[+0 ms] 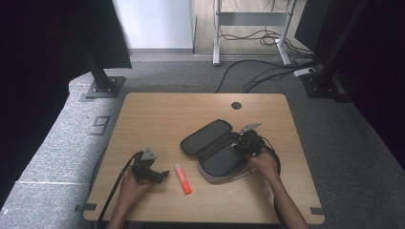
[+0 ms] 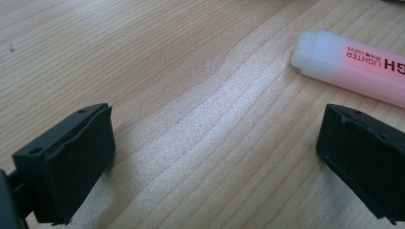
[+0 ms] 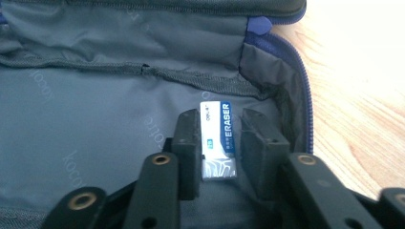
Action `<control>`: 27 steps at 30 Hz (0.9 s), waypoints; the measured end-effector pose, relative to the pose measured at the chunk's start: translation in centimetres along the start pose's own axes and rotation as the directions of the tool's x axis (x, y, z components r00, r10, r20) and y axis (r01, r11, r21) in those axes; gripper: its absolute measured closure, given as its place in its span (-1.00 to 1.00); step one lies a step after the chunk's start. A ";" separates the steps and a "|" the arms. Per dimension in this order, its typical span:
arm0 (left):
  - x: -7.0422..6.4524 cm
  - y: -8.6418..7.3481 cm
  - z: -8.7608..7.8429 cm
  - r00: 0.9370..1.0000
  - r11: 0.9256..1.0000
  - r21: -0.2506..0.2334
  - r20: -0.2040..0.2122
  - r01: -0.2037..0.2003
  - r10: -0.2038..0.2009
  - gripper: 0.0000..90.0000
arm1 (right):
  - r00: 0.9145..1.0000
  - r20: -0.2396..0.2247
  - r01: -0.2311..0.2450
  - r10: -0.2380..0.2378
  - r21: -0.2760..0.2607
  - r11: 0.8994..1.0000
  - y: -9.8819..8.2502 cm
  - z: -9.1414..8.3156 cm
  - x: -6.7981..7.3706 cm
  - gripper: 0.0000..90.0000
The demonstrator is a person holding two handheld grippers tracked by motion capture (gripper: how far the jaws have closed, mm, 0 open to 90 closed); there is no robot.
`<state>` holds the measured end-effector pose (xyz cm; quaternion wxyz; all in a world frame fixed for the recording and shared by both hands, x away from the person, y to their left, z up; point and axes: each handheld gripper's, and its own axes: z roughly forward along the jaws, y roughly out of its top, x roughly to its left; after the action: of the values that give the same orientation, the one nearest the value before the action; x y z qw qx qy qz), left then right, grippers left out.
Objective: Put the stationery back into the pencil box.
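Observation:
A grey pencil case (image 1: 217,148) lies unzipped and spread flat on the wooden table (image 1: 157,109), right of centre. My right gripper (image 1: 241,143) reaches down into it. In the right gripper view a white eraser (image 3: 217,143) with a blue label lies on the case's grey lining (image 3: 95,119) between the jaws of that gripper (image 3: 220,121); a thin gap shows at the right pad, so the gripper is open. An orange-pink highlighter (image 1: 182,179) lies left of the case. My left gripper (image 1: 160,175) rests open just left of it, its jaws (image 2: 215,162) wide over bare wood and the highlighter (image 2: 353,67) beyond the right jaw.
A cable hole (image 1: 236,105) sits near the table's far edge. Black stand bases (image 1: 102,86) and loose cables (image 1: 267,71) lie on the grey carpet beyond the table. Bare wood stretches across the table's far left half.

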<state>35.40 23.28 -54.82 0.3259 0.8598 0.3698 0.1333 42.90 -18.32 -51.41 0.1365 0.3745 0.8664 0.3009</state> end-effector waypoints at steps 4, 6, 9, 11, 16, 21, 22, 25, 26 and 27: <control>0.0 0.0 0.0 1.000 1.000 0.000 0.000 0.000 0.000 -1.00 | 1.000 0.009 0.011 -0.010 -0.011 1.000 0.2 -0.4 0.1 0.27; 0.0 0.0 0.0 1.000 1.000 0.000 0.000 0.000 0.000 -1.00 | 1.000 0.012 0.023 -0.023 -0.016 1.000 0.3 -0.6 0.2 0.08; 0.0 0.0 0.0 1.000 1.000 0.000 0.000 0.000 0.000 -1.00 | 0.999 0.016 0.045 -0.045 -0.013 0.999 0.5 -0.9 0.3 -0.09; 0.0 0.0 0.0 1.000 1.000 0.000 0.000 0.000 0.000 -1.00 | 0.999 0.004 0.044 -0.044 -0.020 0.999 0.6 -1.2 0.3 -0.22; 0.0 0.0 0.0 1.000 1.000 0.000 0.000 0.000 0.000 -1.00 | 0.998 0.014 0.061 -0.061 -0.026 0.998 0.8 -1.8 0.7 -0.52; 0.0 0.0 0.0 1.000 1.000 0.000 0.000 0.000 0.000 -1.00 | 0.997 0.022 0.079 -0.078 -0.043 0.996 1.0 -2.6 1.1 -0.67; 0.0 0.0 0.0 1.000 1.000 0.000 0.000 0.000 0.000 -1.00 | 0.996 0.022 0.082 -0.081 -0.044 0.996 1.0 -2.8 1.2 -0.70; 0.0 0.0 0.0 1.000 1.000 0.000 0.000 0.001 -0.001 -1.00 | 0.996 0.021 0.088 -0.087 -0.045 0.995 1.0 -3.2 1.4 -0.71; 0.0 0.0 0.0 1.000 1.000 0.000 0.000 0.001 -0.001 -1.00 | 0.996 0.021 0.093 -0.092 -0.047 0.995 1.0 -3.4 1.5 -0.72; 0.0 0.0 0.0 1.000 1.000 0.000 0.000 0.001 -0.001 -1.00 | 0.996 0.017 0.091 -0.090 -0.049 0.995 1.0 -3.5 1.6 -0.72</control>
<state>35.40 23.28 -54.82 0.3259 0.8597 0.3700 0.1333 40.78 -18.13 -48.06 0.1655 0.3335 0.8737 0.3132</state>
